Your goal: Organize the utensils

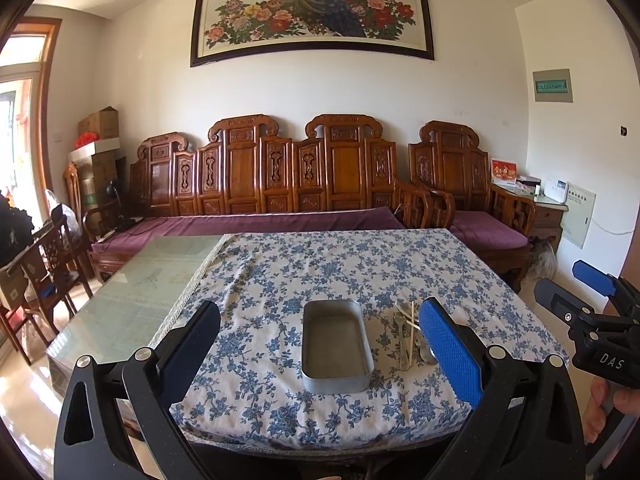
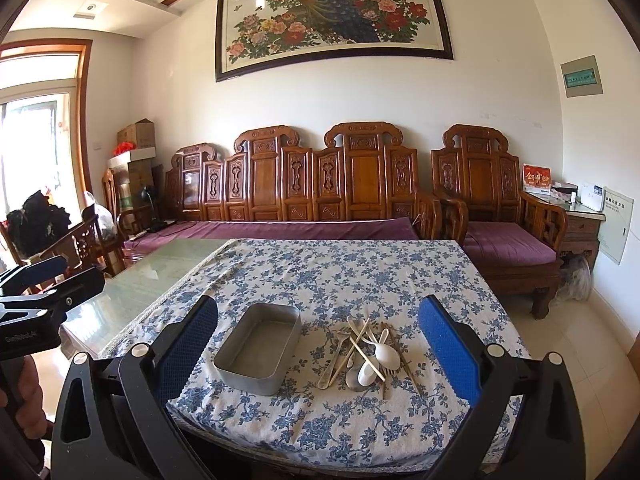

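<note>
Both grippers hover above the near edge of the table, fingers spread wide and grasping nothing.

**Left gripper** (image 1: 320, 344) — released. In its own view the two fingers frame the metal tray (image 1: 337, 346), which lies between them without contact. The right-hand finger, with its blue pad (image 1: 450, 350), partly hides the utensil pile (image 1: 410, 334).

**Right gripper** (image 2: 318, 344) — released. Its fingers stand apart on either side of both the tray (image 2: 259, 354) and the pile (image 2: 368, 354), touching neither. This tool also appears at the right edge of the left wrist view (image 1: 588, 300), held by a hand (image 1: 612, 408).

**Work surface.** A blue floral tablecloth (image 2: 360, 272) covers the right portion of the table; the left portion shows bare glass top (image 2: 160, 272).

**Task items.**
- The tray is rectangular, with rounded corners, open side up, and holds nothing. It rests on the cloth near the front edge.
- The utensils lie in a loose heap on the cloth just to the right of the tray, apart from it — metal forks, a metal spoon, two white spoons (image 2: 386, 352) and pale chopsticks (image 2: 362, 350) crossed over one another.

**Background.** A carved wooden bench (image 2: 304, 184) with a purple cushion stands against the far wall, under a framed peacock picture (image 2: 332, 16).
</note>
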The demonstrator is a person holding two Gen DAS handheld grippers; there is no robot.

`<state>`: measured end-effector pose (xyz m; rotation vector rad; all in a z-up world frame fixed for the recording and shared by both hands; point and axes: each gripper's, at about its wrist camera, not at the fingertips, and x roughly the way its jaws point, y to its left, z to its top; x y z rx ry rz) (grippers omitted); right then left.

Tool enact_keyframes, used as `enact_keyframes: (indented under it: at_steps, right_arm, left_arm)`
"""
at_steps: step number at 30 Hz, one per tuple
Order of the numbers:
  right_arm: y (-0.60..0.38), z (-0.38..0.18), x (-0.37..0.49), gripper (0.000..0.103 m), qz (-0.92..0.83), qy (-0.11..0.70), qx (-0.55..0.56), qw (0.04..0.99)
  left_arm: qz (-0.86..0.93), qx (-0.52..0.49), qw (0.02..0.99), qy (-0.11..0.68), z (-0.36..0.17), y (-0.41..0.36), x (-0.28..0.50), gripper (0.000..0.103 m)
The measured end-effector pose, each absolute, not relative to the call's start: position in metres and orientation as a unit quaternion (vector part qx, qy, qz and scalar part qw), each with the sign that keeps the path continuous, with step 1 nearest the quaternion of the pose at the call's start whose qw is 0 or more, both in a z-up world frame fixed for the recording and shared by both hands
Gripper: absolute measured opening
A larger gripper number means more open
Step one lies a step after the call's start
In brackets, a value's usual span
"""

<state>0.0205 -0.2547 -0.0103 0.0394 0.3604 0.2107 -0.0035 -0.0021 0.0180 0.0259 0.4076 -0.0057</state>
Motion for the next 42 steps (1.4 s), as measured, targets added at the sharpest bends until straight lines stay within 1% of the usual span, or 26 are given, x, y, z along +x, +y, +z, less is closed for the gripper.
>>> enact_keyframes:
  at_steps: [42]
  right_arm:
    - [-0.2529,-0.0199,0.0242,0.100,0.105,0.177,0.021,0.978]
  left_arm:
    - [-0.008,0.014,0.979,0.202,0.0145,-0.0082,-0.0088,0.096]
